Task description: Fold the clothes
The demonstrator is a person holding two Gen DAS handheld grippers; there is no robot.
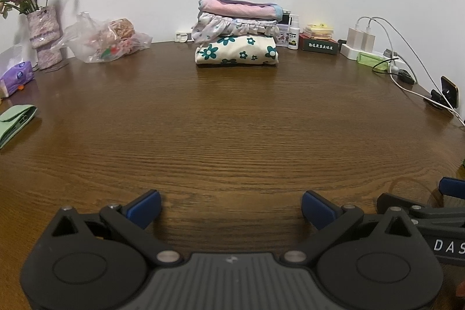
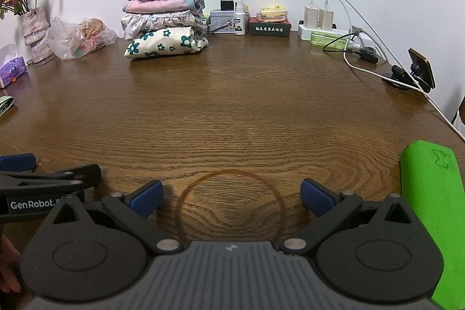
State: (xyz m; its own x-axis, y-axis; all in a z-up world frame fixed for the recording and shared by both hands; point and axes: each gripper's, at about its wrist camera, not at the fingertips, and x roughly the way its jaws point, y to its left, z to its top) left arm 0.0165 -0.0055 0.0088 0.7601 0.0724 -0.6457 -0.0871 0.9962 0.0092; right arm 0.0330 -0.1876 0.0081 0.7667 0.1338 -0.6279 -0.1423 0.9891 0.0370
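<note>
Blue-padded fingers of the left hand-held gripper and the right hand-held gripper stand wide apart, holding nothing, low over the wood-grain worktop. Far ahead, against the wall, lies the stack of folded clothes: floral piece below, frilled piece between, pink on top. A green pad lies just right of the right hand-held gripper.

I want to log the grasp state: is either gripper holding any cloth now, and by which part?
Nothing is held. The left gripper and the right gripper are both open over the bare table; the folded clothes lie stacked far away.
</note>
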